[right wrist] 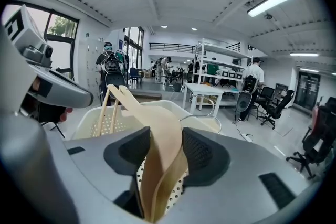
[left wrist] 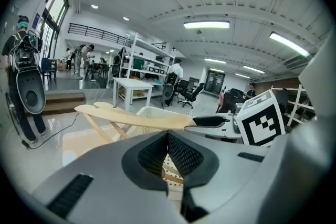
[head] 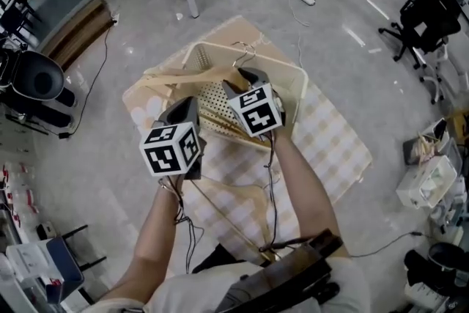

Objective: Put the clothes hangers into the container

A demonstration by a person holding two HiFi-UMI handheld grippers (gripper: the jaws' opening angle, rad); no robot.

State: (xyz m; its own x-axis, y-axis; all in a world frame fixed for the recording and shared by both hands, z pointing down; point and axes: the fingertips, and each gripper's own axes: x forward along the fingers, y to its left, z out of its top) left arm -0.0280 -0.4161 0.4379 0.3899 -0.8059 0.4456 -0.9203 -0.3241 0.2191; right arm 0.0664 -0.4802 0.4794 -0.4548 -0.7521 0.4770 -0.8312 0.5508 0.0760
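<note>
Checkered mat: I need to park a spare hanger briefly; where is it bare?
Bare: the checkered mat right of the basket. Crowded: the basket's mouth, where the wooden hangers, left gripper and right gripper meet; the person's arms cross the mat's near side.

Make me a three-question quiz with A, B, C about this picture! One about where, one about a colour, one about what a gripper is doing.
1. Where is the basket?
A. on a table
B. on a checked mat
C. on a chair

2. What colour are the hangers?
A. red
B. blue
C. pale wood

3. The right gripper is:
A. shut on hangers
B. open and empty
C. holding a cup

Answers:
1 B: the mat lies under the basket on the floor.
2 C: they look like light wood.
3 A: its jaws squeeze them.
</note>
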